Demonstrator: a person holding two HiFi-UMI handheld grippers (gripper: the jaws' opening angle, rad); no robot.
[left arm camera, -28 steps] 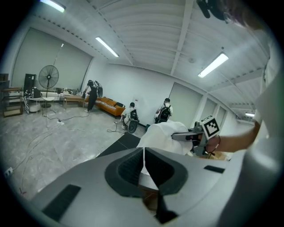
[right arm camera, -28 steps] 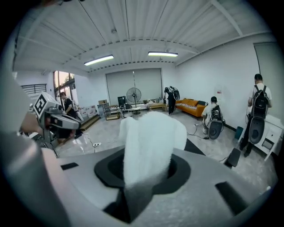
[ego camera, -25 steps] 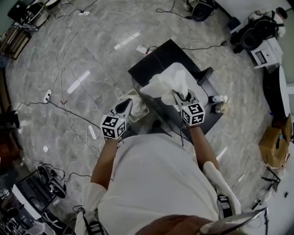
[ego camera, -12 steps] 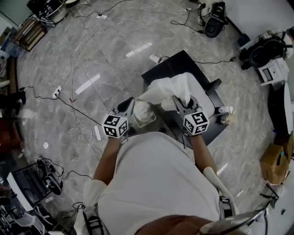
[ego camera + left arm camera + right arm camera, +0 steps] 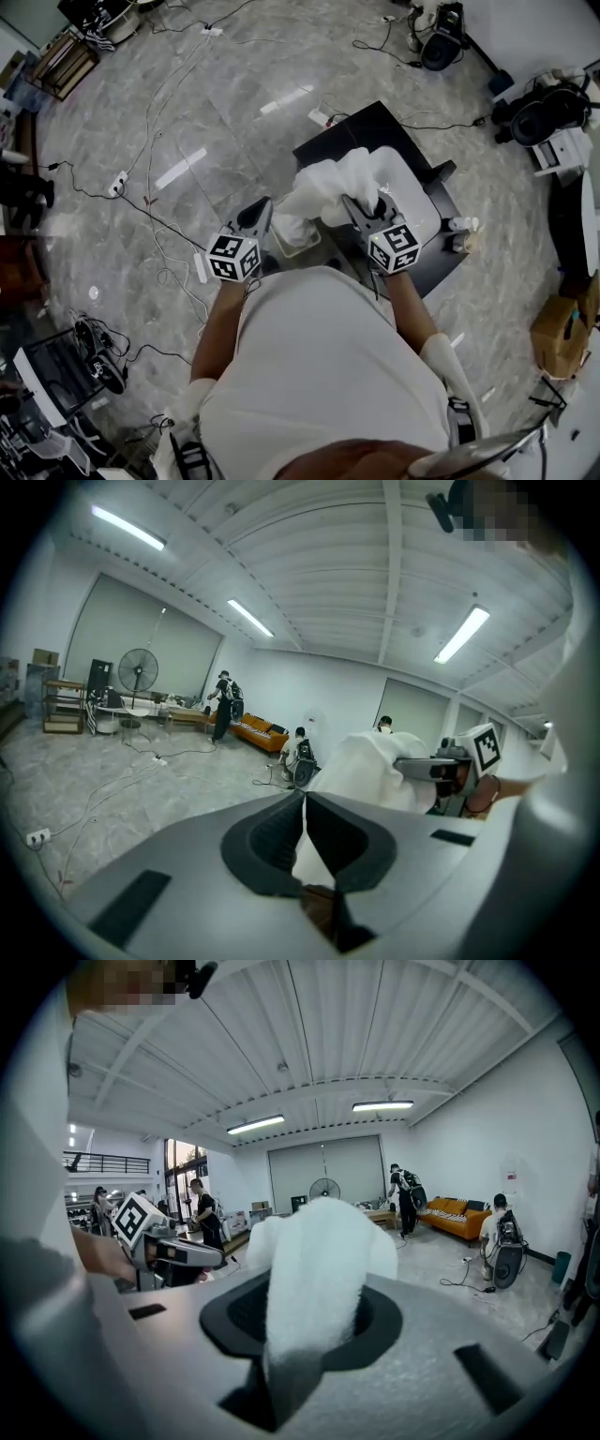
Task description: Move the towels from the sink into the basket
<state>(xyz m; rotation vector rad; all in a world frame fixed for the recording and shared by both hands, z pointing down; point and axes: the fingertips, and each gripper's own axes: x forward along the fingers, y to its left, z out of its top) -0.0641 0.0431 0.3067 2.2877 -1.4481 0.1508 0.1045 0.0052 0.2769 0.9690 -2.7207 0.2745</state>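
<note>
My right gripper point(image 5: 349, 200) is shut on a bunched white towel point(image 5: 328, 185), held up between the white sink point(image 5: 421, 212) and the basket point(image 5: 305, 246). In the right gripper view the towel point(image 5: 314, 1260) fills the gap between the jaws point(image 5: 314, 1312). The pale basket stands on the floor to the left of the black counter point(image 5: 373, 126), with white cloth point(image 5: 287, 225) inside it. My left gripper point(image 5: 265, 204) hovers just left of the basket, its jaws shut with nothing in them point(image 5: 305, 803). From the left gripper view, the towel point(image 5: 375, 766) hangs off to the right.
Cables point(image 5: 155, 220) and a power strip point(image 5: 117, 185) trail across the marble floor on the left. Small bottles point(image 5: 459, 228) stand on the counter's right end. A cardboard box point(image 5: 562, 314) and dark equipment point(image 5: 544, 112) sit to the right.
My right gripper has carried the towel up off the sink and leftward, nearer the basket. The left gripper has stayed beside the basket, still shut.
</note>
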